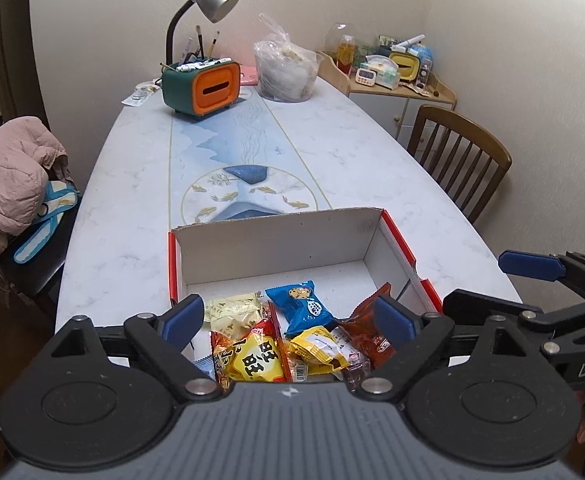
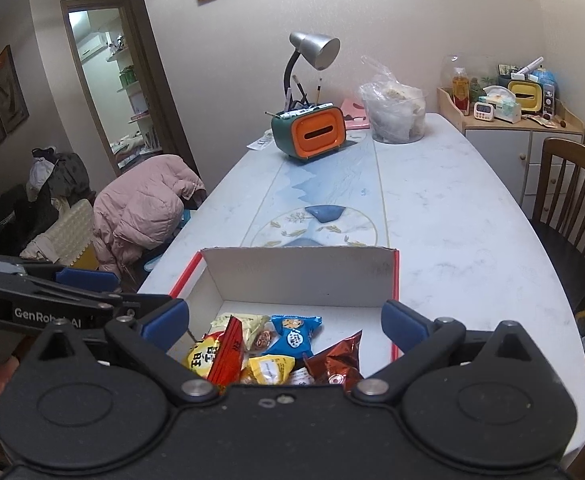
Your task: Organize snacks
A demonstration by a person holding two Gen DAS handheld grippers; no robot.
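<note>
A white cardboard box with red edges (image 1: 276,240) (image 2: 300,272) stands on the near end of the table. Several snack packets lie in its near half: a blue packet (image 1: 306,308) (image 2: 294,334), a yellow and red packet (image 1: 258,356) (image 2: 206,358), a pale yellow packet (image 1: 234,314), a small yellow packet (image 1: 316,350) (image 2: 270,368) and a copper foil packet (image 1: 366,330) (image 2: 336,362). My left gripper (image 1: 288,320) hangs open above the packets, nothing between its blue pads. My right gripper (image 2: 284,322) is open too, above the same heap, and shows at the right edge of the left wrist view.
At the table's far end stand a green and orange tissue box (image 1: 202,86) (image 2: 310,132) with a grey lamp (image 1: 212,0), and a clear plastic bag (image 1: 286,68) (image 2: 394,114). A wooden chair (image 1: 458,158) is on the right, a pink jacket (image 1: 10,184) (image 2: 142,206) on the left.
</note>
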